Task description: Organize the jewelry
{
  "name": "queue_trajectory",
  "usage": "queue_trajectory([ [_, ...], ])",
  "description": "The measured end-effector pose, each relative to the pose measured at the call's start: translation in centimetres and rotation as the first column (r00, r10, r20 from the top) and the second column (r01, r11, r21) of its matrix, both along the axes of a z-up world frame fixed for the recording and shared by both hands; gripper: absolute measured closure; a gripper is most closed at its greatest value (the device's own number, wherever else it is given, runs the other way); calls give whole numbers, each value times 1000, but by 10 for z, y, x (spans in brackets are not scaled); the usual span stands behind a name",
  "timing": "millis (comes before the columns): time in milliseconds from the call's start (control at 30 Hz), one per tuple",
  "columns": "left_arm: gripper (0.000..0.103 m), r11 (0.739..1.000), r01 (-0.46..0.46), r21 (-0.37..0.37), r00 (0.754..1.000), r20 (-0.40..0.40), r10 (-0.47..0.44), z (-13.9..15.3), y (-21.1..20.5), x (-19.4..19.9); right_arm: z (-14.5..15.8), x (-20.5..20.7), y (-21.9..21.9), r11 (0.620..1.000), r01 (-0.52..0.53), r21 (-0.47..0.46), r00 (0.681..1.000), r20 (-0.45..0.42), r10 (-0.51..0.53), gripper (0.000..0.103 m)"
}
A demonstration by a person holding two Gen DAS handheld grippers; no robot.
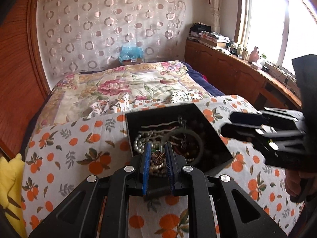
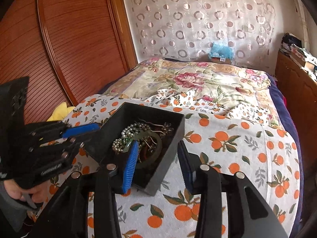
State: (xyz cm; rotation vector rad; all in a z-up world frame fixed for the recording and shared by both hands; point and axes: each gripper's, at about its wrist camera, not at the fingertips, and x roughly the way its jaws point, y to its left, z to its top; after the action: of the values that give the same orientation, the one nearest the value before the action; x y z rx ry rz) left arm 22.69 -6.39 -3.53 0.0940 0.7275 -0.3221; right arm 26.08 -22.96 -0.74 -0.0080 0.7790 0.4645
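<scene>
My left claw [image 1: 158, 157] is pinching a small brown flower-shaped ornament [image 1: 158, 157] between its blue pads [image 1: 146, 168], held just above the near edge of the black jewelry box [image 1: 214, 138]. In the right wrist view that same claw [image 2: 79, 131] comes in from the left, its blue finger reaching to the box's [image 2: 174, 138] left corner.

My right claw [image 2: 156, 158] is spread wide. Its left finger dips inside the box, over the tangle of jewelry, while its right finger sits outside the box wall, so the wall stands between the two. From the left wrist view this claw [image 1: 227, 125] shows at the right of the box, blurred.

Ahead of my left claw, inside the box, lie a string of pale pearl beads [image 1: 139, 142], a green bangle [image 1: 200, 144] and darker pieces I cannot make out. Through the right claw's view the pearls [image 2: 126, 134] lie just beyond its left finger, and the bangle [image 2: 156, 148] beside it.

The box rests on a white cloth printed with oranges [image 2: 227, 138], spread over the bed; a floral quilt [image 2: 198, 83] lies farther ahead.
</scene>
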Motion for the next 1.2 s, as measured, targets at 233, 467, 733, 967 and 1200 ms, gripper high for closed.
queue_trajectory([
  [233, 89, 1000, -23, 21, 1000, 12, 22, 3, -12, 10, 1, -15, -21, 999, 48, -7, 999, 17, -48, 60],
  [467, 54, 999, -30, 23, 999, 35, 29, 6, -10, -2, -3, -27, -29, 997, 74, -12, 997, 31, -74, 59],
  [733, 11, 996, -82, 30, 994, 68, 80, 11, 3, -26, -3, -46, -22, 986, 157, -55, 985, 84, -152, 25],
  [967, 7, 991, -127, 53, 987, 110, 120, 19, 17, -64, 10, -82, -19, 978, 206, -28, 969, 146, -200, 5],
  [1200, 7, 987, -162, 18, 979, 126, 158, 28, 29, -103, 26, -137, -19, 969, 246, 8, 942, 232, -241, 3],
])
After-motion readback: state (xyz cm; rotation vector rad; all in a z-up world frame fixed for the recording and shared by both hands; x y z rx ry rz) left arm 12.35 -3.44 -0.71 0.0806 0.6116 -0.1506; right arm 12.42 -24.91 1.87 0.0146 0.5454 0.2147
